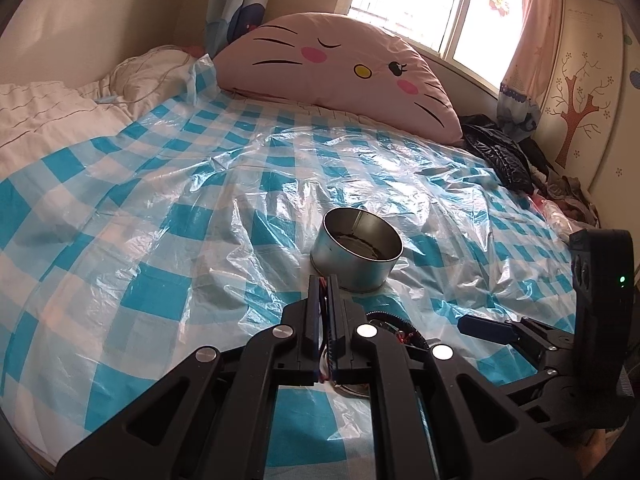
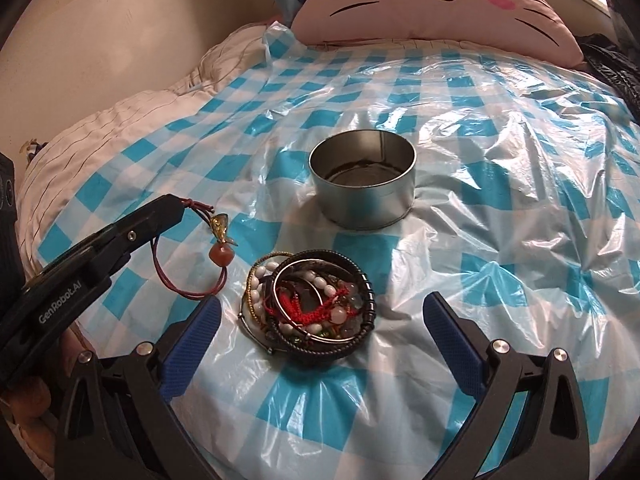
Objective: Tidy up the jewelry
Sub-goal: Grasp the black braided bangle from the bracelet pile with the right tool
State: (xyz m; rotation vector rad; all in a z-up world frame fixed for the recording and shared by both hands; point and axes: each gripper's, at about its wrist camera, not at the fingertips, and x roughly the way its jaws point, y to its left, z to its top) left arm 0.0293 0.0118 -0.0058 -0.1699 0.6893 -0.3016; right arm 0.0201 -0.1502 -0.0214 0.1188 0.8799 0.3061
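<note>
Bedding under a blue-and-white checked plastic sheet (image 2: 460, 240) fills the scene, a pink cat-face pillow (image 2: 432, 0) at its far edge. Mid-sheet stands an open round silver tin (image 2: 362, 194). Nearer lies a dark round lid heaped with bracelets and beads (image 2: 310, 308). The right gripper (image 2: 320, 328), jaws wide apart, flanks that heap. Left of it, the left gripper (image 2: 180, 204) is clamped on a red cord bracelet with a gold charm and orange bead (image 2: 218, 256).

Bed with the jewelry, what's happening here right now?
The left gripper is shut on a red cord bracelet, holding it above the checked sheet. The right gripper is open, its fingers either side of a pile of bracelets. The round tin stands open beyond the pile.
</note>
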